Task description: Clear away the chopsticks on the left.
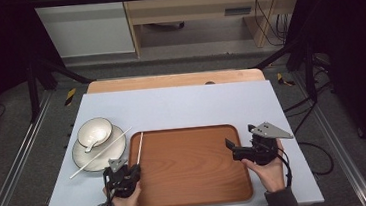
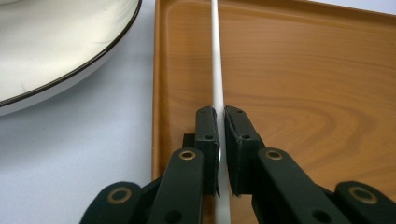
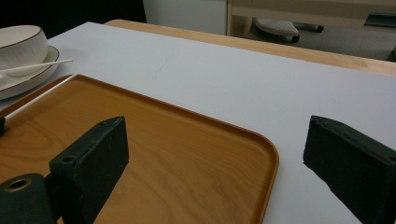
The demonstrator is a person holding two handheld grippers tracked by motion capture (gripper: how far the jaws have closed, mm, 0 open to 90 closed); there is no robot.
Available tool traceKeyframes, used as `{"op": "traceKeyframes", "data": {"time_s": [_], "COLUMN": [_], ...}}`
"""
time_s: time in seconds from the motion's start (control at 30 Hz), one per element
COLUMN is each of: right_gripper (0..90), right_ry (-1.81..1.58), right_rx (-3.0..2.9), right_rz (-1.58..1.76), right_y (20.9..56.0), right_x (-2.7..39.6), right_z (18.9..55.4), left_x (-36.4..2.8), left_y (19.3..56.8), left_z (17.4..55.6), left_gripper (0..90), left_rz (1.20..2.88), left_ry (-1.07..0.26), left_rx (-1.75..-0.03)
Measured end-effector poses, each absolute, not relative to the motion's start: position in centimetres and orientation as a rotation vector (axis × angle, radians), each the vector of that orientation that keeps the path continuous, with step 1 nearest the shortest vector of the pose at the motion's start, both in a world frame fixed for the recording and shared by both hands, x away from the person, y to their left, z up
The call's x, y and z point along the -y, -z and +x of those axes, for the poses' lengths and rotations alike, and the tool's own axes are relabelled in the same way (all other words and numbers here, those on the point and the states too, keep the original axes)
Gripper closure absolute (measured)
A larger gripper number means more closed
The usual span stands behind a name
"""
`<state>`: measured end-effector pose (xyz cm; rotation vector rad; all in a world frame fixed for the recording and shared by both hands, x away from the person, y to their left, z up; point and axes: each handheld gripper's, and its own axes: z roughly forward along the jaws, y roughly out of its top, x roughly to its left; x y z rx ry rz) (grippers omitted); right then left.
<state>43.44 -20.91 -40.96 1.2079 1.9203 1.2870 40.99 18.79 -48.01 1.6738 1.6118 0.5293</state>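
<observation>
My left gripper (image 1: 135, 167) (image 2: 221, 112) is shut on a thin white chopstick (image 1: 140, 146) (image 2: 216, 56). The chopstick runs away from the jaws, just inside the left rim of the brown wooden tray (image 1: 191, 167) (image 2: 303, 93). A second white chopstick (image 1: 100, 153) lies across a white plate (image 1: 110, 150) left of the tray. On that plate stands a white bowl (image 1: 94, 130) with a white spoon (image 1: 94, 142) in it. My right gripper (image 1: 239, 137) (image 3: 215, 144) is open with nothing between its jaws, hovering over the tray's right rim (image 3: 273, 158).
The tray sits at the near middle of a pale blue table top (image 1: 186, 107), which has bare room behind the tray. The plate and bowl (image 3: 21, 42) stand close to the tray's far left corner. Dark frame posts stand at both sides of the table.
</observation>
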Motion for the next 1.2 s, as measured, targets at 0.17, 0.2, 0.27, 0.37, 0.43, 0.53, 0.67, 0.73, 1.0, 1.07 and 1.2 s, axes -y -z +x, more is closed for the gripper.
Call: {"op": "traceKeyframes", "data": {"time_s": [0.17,0.2,0.27,0.37,0.43,0.53,0.67,0.73,1.0,1.07,1.2], "right_gripper": [6.9,6.9,6.9,6.9,6.9,6.9,6.9,6.8,6.8,6.8,6.8], "right_ry": [-1.285,-1.286,-1.285,-1.291,-1.294,-1.295,-1.294,-1.293,-1.306,-1.307,-1.308], "right_rx": [-1.925,-1.925,-1.924,-1.917,-1.913,-1.909,-1.908,-1.907,-1.896,-1.896,-1.893], "right_rz": [1.211,1.211,1.21,1.21,1.212,1.213,1.214,1.215,1.226,1.229,1.228], "right_y": [41.0,41.0,41.0,40.9,40.9,40.8,40.9,40.9,40.7,40.7,40.8], "right_x": [20.8,20.8,20.8,20.9,21.0,21.0,21.1,21.1,21.4,21.4,21.5], "right_z": [43.4,43.4,43.4,43.4,43.4,43.3,43.3,43.3,43.3,43.3,43.3], "left_x": [-18.8,-18.8,-18.8,-18.9,-19.0,-19.4,-19.9,-20.2,-22.0,-22.9,-24.7], "left_y": [48.0,48.0,47.9,47.5,47.2,46.6,45.4,44.9,43.1,42.9,43.3], "left_z": [40.9,40.9,40.9,40.7,40.5,40.4,40.4,40.4,40.4,40.2,39.9], "left_gripper": [82.0,81.8,81.0,77.3,75.5,70.0,65.0,61.1,45.4,44.4,39.2], "left_rz": [1.684,1.684,1.677,1.678,1.683,1.684,1.707,1.73,1.856,1.872,1.86], "left_ry": [-0.551,-0.549,-0.554,-0.554,-0.561,-0.545,-0.566,-0.559,-0.582,-0.586,-0.566], "left_rx": [-1.609,-1.607,-1.601,-1.542,-1.517,-1.462,-1.361,-1.293,-1.139,-1.109,-1.09]}}
